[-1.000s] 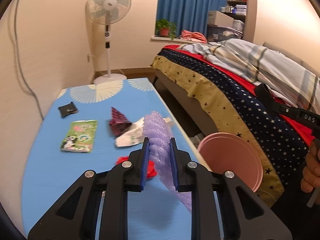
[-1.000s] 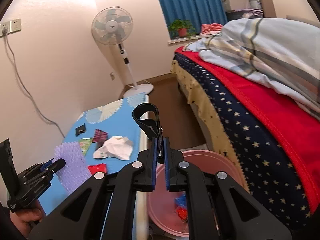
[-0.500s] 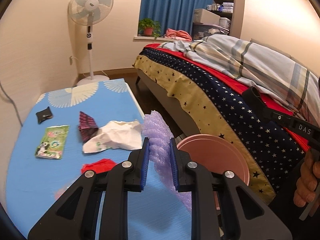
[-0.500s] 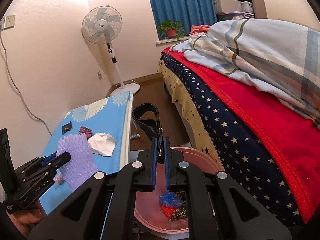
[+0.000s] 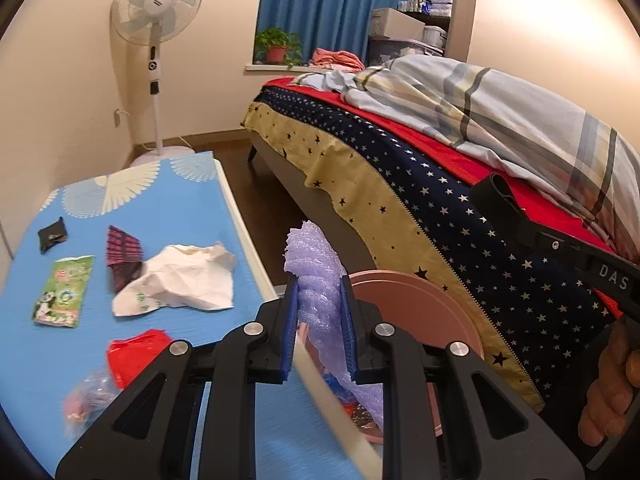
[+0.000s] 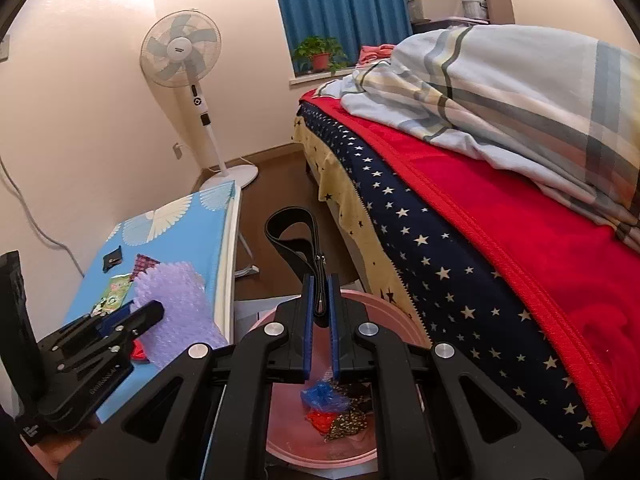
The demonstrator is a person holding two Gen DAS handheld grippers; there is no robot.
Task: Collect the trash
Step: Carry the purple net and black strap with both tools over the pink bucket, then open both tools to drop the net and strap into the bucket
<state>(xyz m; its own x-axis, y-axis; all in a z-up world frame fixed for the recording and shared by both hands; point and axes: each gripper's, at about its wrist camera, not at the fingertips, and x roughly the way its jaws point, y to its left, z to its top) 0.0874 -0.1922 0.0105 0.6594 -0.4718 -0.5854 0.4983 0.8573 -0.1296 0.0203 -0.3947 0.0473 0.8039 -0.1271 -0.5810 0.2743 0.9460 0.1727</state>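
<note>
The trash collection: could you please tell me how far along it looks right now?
Partly done. The pink bin already holds a blue bag and red wrappers. In hand: the left gripper clamps purple bubble wrap at the table edge by the bin; the right gripper grips a black strap. Left on the table: white paper, green packet, dark wrapper, black scrap, red piece.

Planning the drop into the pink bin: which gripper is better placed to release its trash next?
Probably the left gripper: its purple bubble wrap hangs at the round pink plastic bin's rim, while the right gripper is shut on a black strap.
</note>
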